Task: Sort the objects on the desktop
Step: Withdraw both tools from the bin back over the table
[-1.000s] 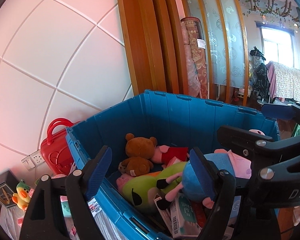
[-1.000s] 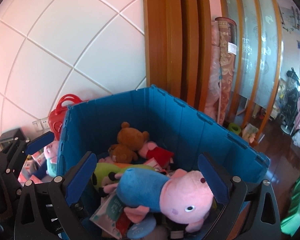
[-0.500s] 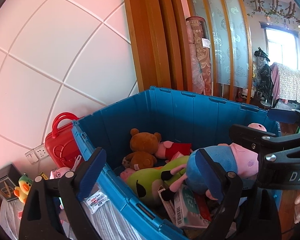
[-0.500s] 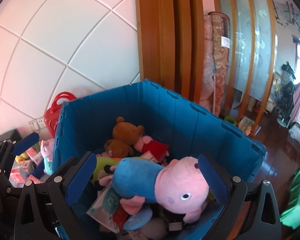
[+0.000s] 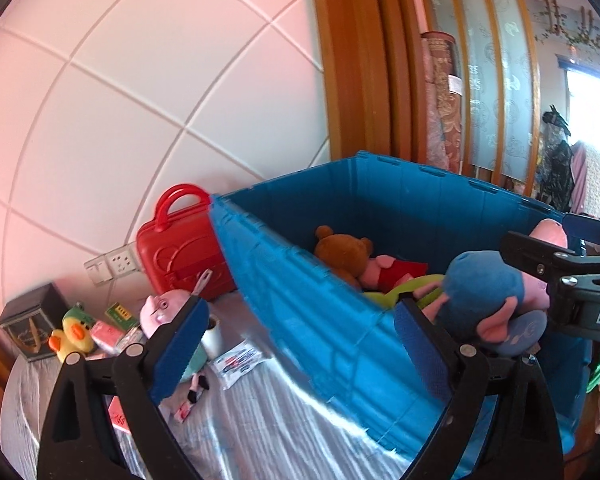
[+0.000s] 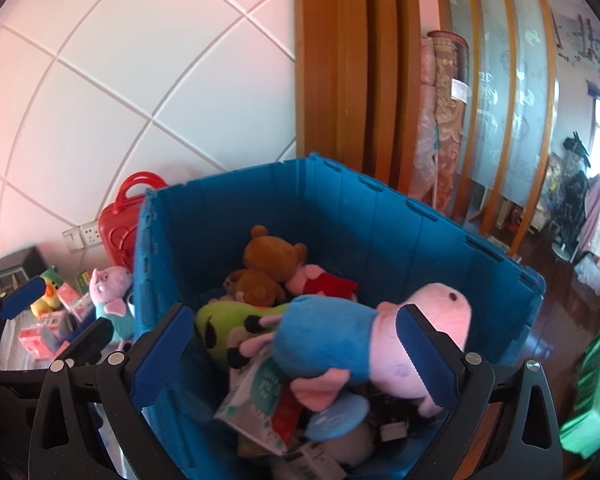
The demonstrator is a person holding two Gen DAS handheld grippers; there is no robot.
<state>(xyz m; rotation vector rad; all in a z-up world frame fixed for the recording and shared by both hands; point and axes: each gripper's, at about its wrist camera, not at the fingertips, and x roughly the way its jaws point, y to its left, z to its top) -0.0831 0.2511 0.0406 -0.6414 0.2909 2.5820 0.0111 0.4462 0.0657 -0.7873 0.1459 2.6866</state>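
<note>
A big blue crate (image 6: 384, 220) holds a blue-and-pink pig plush (image 6: 352, 344) on top, a brown bear (image 6: 274, 256), a red-dressed pig plush (image 6: 324, 282), a green plush (image 6: 220, 320) and packets. My right gripper (image 6: 292, 354) is open and empty above the crate's near side. My left gripper (image 5: 300, 344) is open and empty, straddling the crate's left wall (image 5: 300, 320). On the table left of the crate lie a small pig plush (image 5: 160, 308), a yellow duck (image 5: 70, 334) and small packets (image 5: 238, 358).
A red toy case (image 5: 180, 252) stands against the tiled wall behind the table items. A dark box (image 5: 32, 320) sits at the far left. The table has a striped silver cover (image 5: 252, 420). Wooden posts and a rolled rug (image 6: 444, 128) stand behind the crate.
Both grippers pulled back from the crate. My left gripper swung left, bringing the table items into view. The blue-and-pink pig plush lies loose in the crate.
</note>
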